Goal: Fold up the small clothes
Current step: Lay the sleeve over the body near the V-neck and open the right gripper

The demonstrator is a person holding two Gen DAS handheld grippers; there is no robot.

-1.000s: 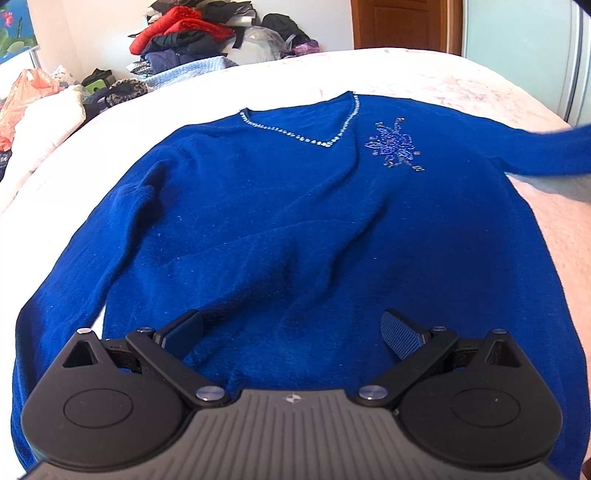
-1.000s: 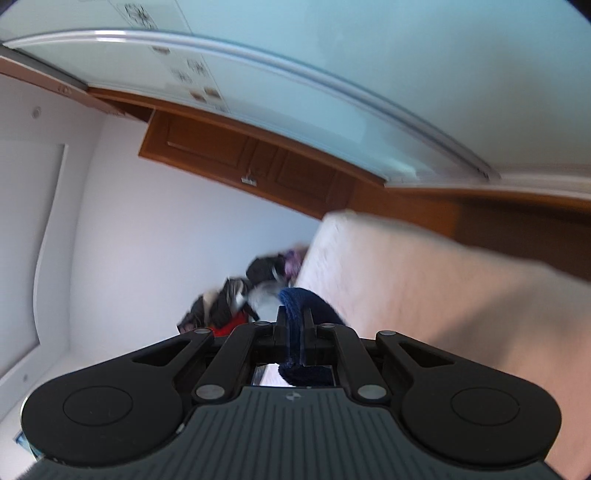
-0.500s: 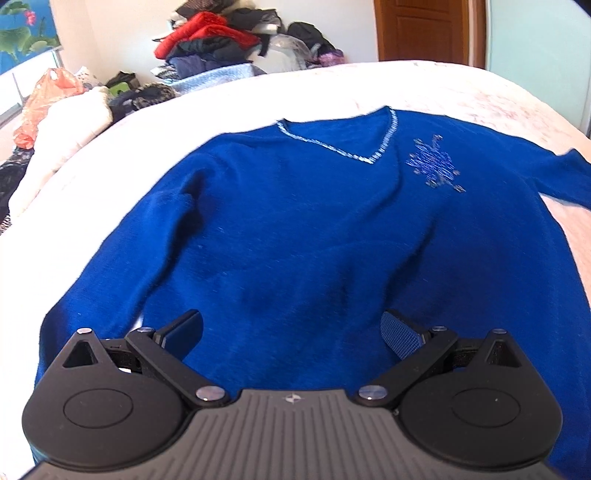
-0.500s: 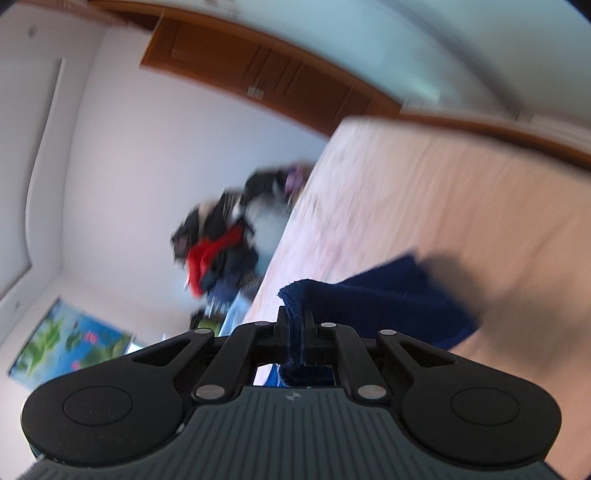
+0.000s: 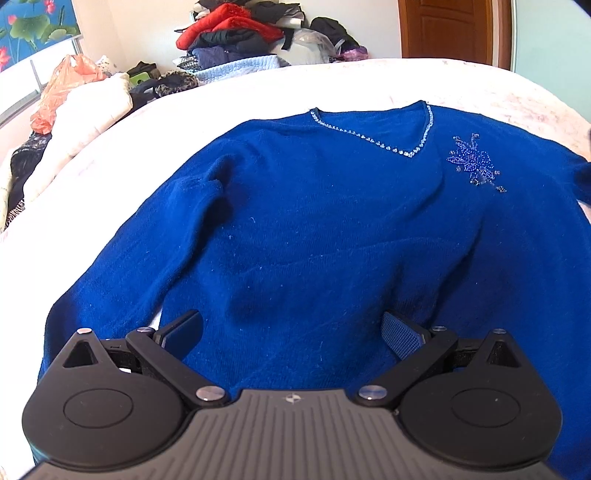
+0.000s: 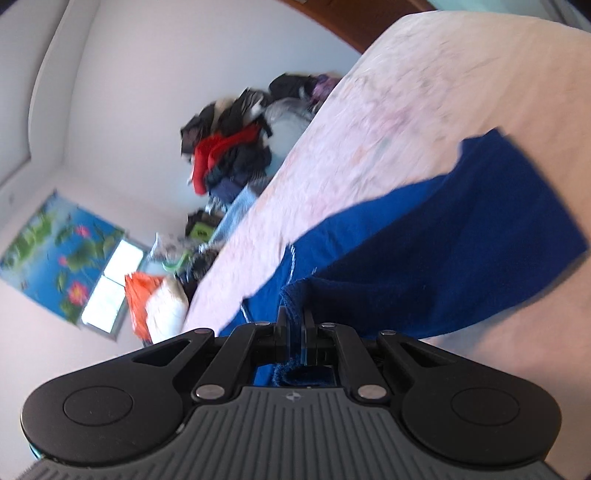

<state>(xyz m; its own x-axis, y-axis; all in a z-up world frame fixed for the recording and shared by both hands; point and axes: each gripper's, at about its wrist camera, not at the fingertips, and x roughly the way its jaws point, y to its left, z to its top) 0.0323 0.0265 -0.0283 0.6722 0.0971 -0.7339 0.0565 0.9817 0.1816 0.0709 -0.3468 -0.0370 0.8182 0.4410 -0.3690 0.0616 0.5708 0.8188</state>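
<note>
A pale bed (image 5: 110, 155) carries the blue sweater (image 5: 314, 229); clothes pile (image 5: 240, 33) behind; left gripper (image 5: 291, 332) released above it; right gripper (image 6: 295, 325) clenched on the sleeve (image 6: 461, 229), blurred.

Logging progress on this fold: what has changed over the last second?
The right gripper, shut on the sweater's sleeve, swung from facing the wall and wardrobe down toward the bed, carrying the sleeve in over the blue sweater. The left gripper drifted slightly, jaws open; the sweater's body stayed flat.

Count on inspection: one blue sweater (image 5: 314, 229) spread on one bed (image 5: 258, 92). One heap of clothes (image 5: 251, 33) behind the bed, items too jumbled to count. One orange plastic bag (image 5: 62, 92). One lotus picture (image 5: 33, 29). Two grippers: left gripper (image 5: 291, 332), right gripper (image 6: 293, 325).
</note>
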